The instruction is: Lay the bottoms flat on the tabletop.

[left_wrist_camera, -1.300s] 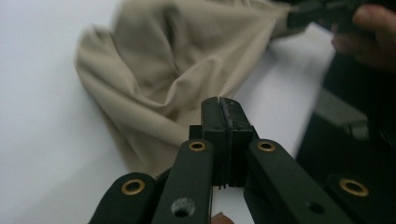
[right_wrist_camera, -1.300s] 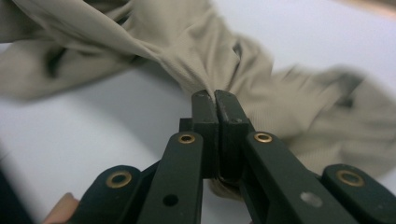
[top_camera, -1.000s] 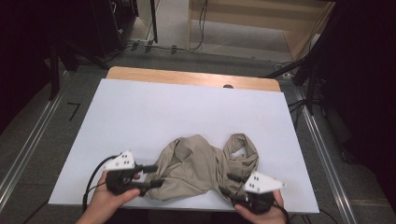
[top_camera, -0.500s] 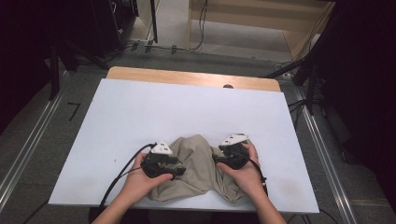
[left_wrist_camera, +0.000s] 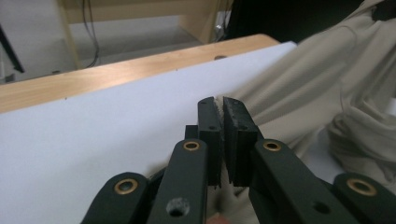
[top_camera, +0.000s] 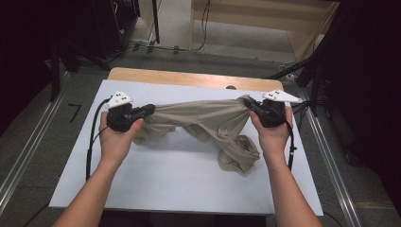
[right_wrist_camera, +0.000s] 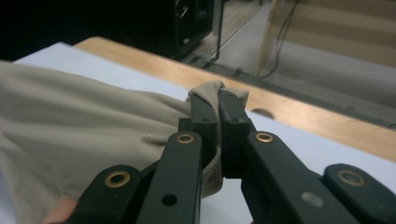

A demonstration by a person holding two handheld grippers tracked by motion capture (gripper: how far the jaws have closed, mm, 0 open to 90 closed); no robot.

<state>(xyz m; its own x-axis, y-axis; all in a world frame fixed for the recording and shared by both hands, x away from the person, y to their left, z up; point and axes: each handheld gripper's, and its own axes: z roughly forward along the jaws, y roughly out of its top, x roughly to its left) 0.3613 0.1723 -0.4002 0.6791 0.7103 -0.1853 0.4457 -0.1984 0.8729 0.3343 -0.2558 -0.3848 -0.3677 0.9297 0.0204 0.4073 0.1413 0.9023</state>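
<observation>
Left gripper (top_camera: pixel 150 110) jaws pressed together on a thin fold of the beige garment (top_camera: pixel 208 118); cloth edge visible between the pads in the left gripper view (left_wrist_camera: pixel 223 122). Right gripper (top_camera: pixel 249 104) likewise clamped on a bunched corner of the cloth (right_wrist_camera: pixel 217 108). Garment stretched between the two, lifted above the white table surface (top_camera: pixel 189 179) in its far half; a loose bundle hangs down and rests on the white surface near the right hand (top_camera: pixel 272 135). Left hand (top_camera: pixel 116 137) sits inside the left table edge; right gripper close to the right edge. Near half of the table open. Wooden strip (top_camera: pixel 189 78) runs along the far edge.
</observation>
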